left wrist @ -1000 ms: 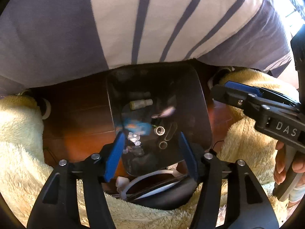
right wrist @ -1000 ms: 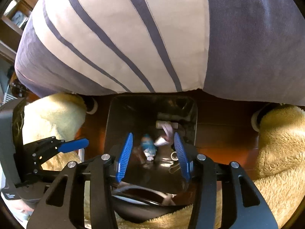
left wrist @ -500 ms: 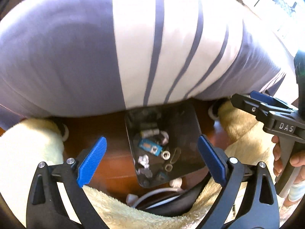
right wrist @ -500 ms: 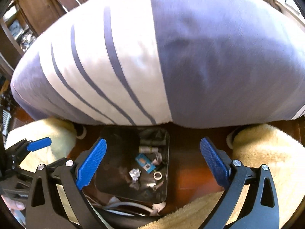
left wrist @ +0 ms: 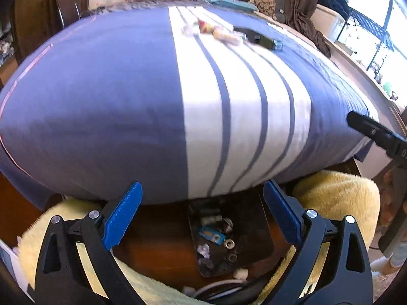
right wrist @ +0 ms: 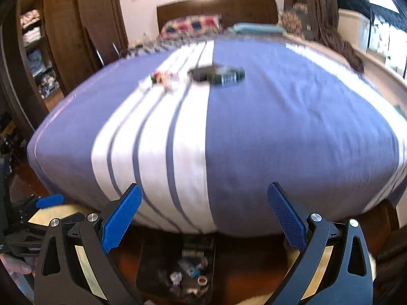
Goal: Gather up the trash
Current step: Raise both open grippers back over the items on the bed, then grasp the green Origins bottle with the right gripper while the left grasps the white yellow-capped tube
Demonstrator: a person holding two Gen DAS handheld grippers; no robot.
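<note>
Left gripper [left wrist: 202, 216]: two blue-padded fingers [left wrist: 122, 217], spread wide, nothing between them. Right gripper [right wrist: 206, 218]: two blue-padded fingers [right wrist: 120, 218], likewise spread wide and holding nothing.

Below and between both pairs of fingers, on the wooden floor [left wrist: 157, 241] at the foot edge of the bed, lies one dark tray [left wrist: 254, 231]. Trash already in the tray: one blue wrapper [left wrist: 211, 233], two small metal rings [left wrist: 229, 244], one small pale cylinder [left wrist: 209, 219], and at least two crumpled clear bits [left wrist: 203, 249]; the further scraps are too small to count. One small white cap [left wrist: 240, 273] sits at the tray's near edge, whether on it or just off it cannot be told. One white cable [left wrist: 216, 286] runs below that.

Fluffy yellow fabric [left wrist: 338, 195] lies on either side of the tray, two masses visible.

The bed [right wrist: 292, 132] carries a blue cover with one white band crossed by three narrow stripes. Toward the head edge, on and beside the white band, lies the remaining trash [right wrist: 162, 77]: a blurred cluster of red, yellow and white scraps, count uncertain. Just beside it lie one flat black object [right wrist: 199, 73] and one dark bottle [right wrist: 229, 76] on its side with a barcode label. All are well apart from both grippers.

At the head edge: one checked pillow [right wrist: 190, 25] and one folded teal cloth [right wrist: 254, 28].
</note>
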